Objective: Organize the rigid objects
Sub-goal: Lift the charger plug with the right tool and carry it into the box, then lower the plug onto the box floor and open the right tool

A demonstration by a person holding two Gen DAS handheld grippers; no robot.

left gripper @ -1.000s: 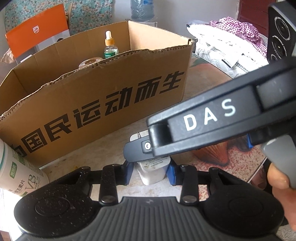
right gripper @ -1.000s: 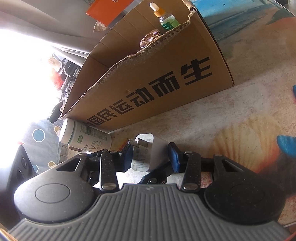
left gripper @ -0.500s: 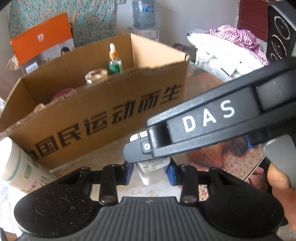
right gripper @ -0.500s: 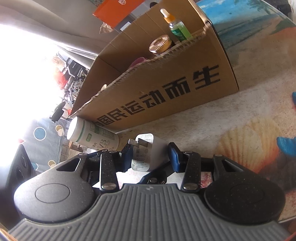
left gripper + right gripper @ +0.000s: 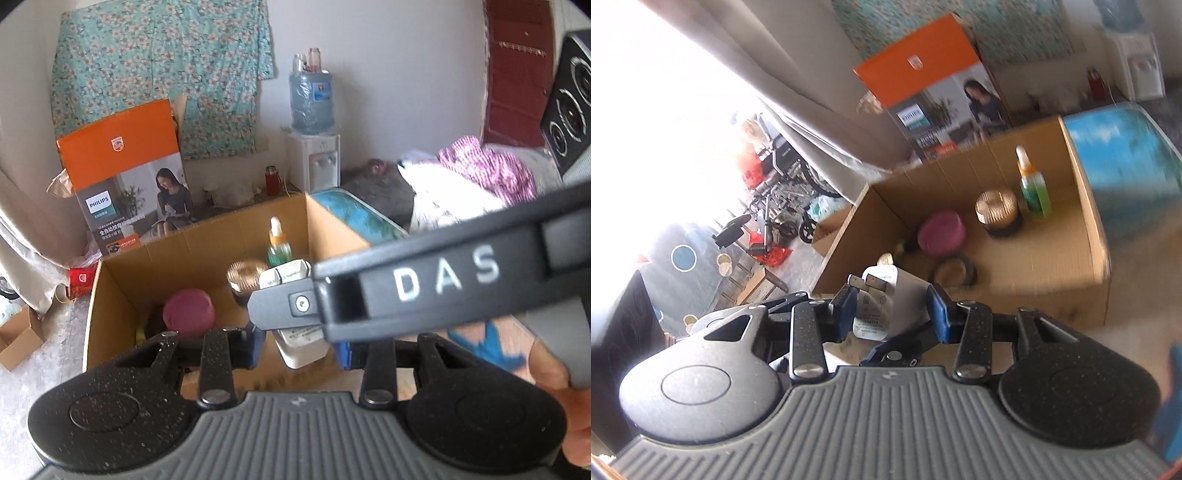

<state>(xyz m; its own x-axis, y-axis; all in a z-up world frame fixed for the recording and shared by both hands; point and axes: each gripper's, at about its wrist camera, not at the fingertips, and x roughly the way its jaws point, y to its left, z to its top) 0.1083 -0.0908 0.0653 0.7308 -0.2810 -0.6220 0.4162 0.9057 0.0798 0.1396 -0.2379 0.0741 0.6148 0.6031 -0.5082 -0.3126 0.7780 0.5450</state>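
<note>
Beyond the jaws we see the open cardboard box (image 5: pixel 122 273), our landmark, standing on the table (image 5: pixel 1126 339). Behind the box leans an orange-topped carton (image 5: pixel 122 177). Inside the box, at its far right corner, stands a green dropper bottle (image 5: pixel 1032 192); beside it sits a gold-lidded jar (image 5: pixel 997 212), and further left a maroon round lid (image 5: pixel 940 232). In front of the box, above its near wall, both tools clasp one white charger plug (image 5: pixel 886 306): the right gripper (image 5: pixel 892 308) has its blue pads narrowed onto the plug's sides, and the left gripper (image 5: pixel 299 345) likewise pinches it, partly hidden by the other tool's bar.
</note>
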